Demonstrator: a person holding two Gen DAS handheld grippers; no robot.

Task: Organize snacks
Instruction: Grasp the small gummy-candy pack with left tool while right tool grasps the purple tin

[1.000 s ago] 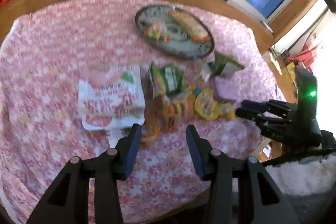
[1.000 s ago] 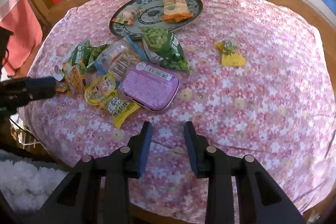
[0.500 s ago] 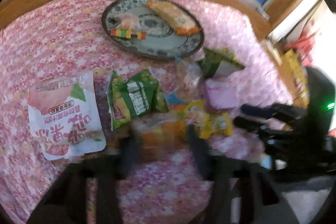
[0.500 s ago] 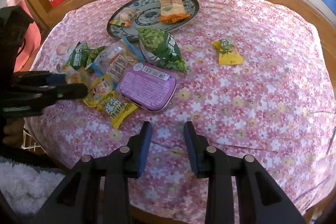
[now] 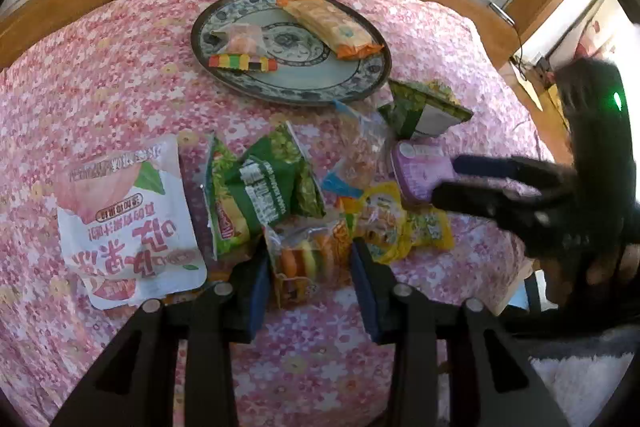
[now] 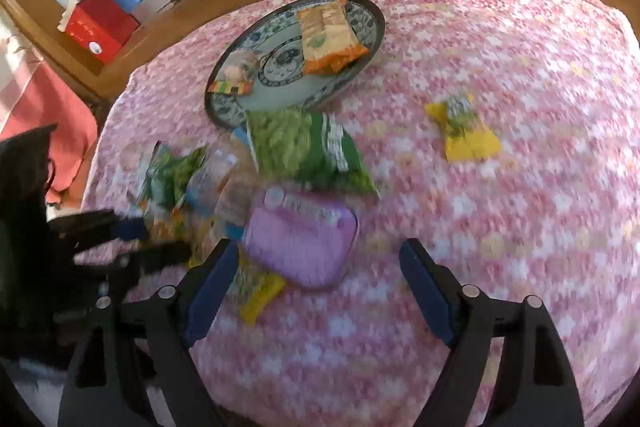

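- Left gripper (image 5: 310, 273), bottom centre: jaws narrowed around clear candy packet (image 5: 308, 261), contact unclear.
- Right gripper (image 6: 318, 271) just opened wide, empty, over purple tin (image 6: 304, 247), centre.
- Plate (image 5: 320, 91) upper centre; lift the packet clear of neighbouring wrappers.

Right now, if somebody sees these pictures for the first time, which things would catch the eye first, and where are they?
Most striking is the pink flowered tablecloth strewn with a heap of bright snack packets at its near edge, the large white peach pouch at the heap's left end. Behind the heap stands a blue patterned plate that holds an orange packet and a rainbow candy strip. Apart from all lies one yellow packet, alone to the right.
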